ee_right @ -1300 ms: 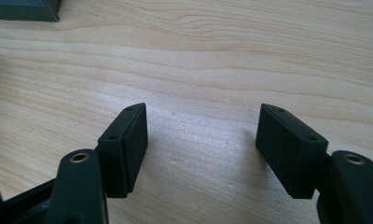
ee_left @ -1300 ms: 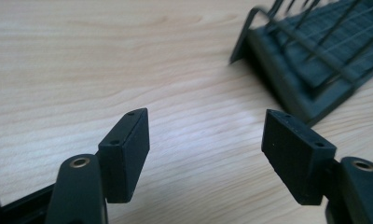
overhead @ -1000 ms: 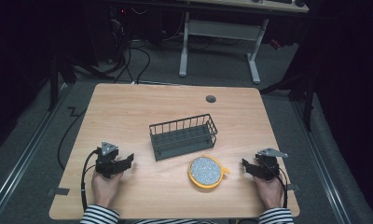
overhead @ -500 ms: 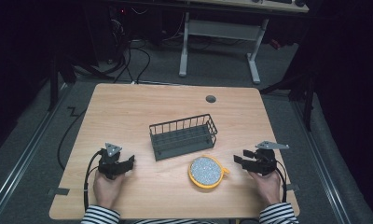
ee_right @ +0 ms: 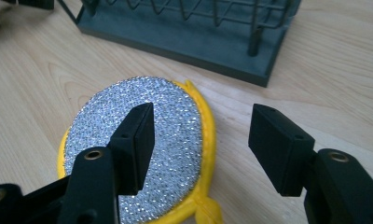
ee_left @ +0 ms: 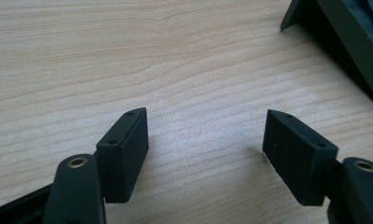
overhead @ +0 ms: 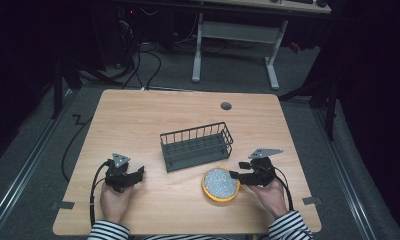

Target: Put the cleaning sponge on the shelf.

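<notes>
A round yellow sponge (overhead: pixel 220 183) with a glittery silver top lies on the wooden table (overhead: pixel 138 115), just in front of a dark wire basket (overhead: pixel 197 146). My right gripper (overhead: pixel 237 169) hovers at the sponge's right edge, pointing left. In the right gripper view its left jaw hangs over the silver top (ee_right: pixel 142 149) and its right jaw over bare wood. The pads touch nothing, and the jaws have just been opening slightly. My left gripper (overhead: pixel 139 172) rests at the table's front left, open over bare wood (ee_left: pixel 205 140), with the basket's corner (ee_left: pixel 343 42) ahead to its right.
A small grey grommet hole (overhead: pixel 226 106) sits near the table's far edge. Behind the table stand a white desk frame (overhead: pixel 233 50) and cables on the dark floor (overhead: pixel 153 60). The basket (ee_right: pixel 184 28) stands just beyond the sponge.
My right gripper has moved left from the table's right edge up to the sponge and risen a little. The left gripper has stayed put.
</notes>
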Demonstrator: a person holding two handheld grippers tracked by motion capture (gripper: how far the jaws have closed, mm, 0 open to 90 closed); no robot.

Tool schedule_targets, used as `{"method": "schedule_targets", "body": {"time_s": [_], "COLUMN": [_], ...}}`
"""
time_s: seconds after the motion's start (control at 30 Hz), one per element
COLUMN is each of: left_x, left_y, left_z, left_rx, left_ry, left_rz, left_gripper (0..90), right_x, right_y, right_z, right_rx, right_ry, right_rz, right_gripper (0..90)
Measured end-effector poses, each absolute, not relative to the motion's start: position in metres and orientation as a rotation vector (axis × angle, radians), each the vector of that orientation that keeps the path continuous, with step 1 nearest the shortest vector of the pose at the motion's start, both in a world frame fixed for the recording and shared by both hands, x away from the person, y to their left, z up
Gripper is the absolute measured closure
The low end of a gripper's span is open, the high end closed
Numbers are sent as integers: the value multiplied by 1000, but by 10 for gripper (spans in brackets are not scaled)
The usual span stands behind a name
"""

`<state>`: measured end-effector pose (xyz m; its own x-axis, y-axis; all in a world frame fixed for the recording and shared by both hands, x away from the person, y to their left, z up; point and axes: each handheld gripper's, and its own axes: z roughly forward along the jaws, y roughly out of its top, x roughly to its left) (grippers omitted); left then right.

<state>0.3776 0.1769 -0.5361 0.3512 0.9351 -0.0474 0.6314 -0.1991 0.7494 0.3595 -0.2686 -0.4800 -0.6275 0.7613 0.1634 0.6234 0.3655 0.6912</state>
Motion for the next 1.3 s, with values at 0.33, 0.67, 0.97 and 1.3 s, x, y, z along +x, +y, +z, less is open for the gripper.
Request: {"method": "schedule_targets", "body": {"time_s": [0.33,0.67,0.97,1.3], "left_x": [378,378,378,377], "left_y": [178,179,179,180], "left_z": [-536,-536,-536,-536], "left_rx": [1922,1910,1910,1902], "left_ry": [1364,1368,1366,1361], "left_rz": [550,542,538,527], "left_gripper": [319,319,319,332], "right_x": [373,383,392,396], "right_y": [-247,-237,-233,-236], "right_z": [-483,-484,-492,-491], "right_rx": [1208,1231,1262,1212], "right_ry": [2561,2668,2740,2791], "right_rz": [973,837,778,784], "right_gripper": [414,437,484,732]}}
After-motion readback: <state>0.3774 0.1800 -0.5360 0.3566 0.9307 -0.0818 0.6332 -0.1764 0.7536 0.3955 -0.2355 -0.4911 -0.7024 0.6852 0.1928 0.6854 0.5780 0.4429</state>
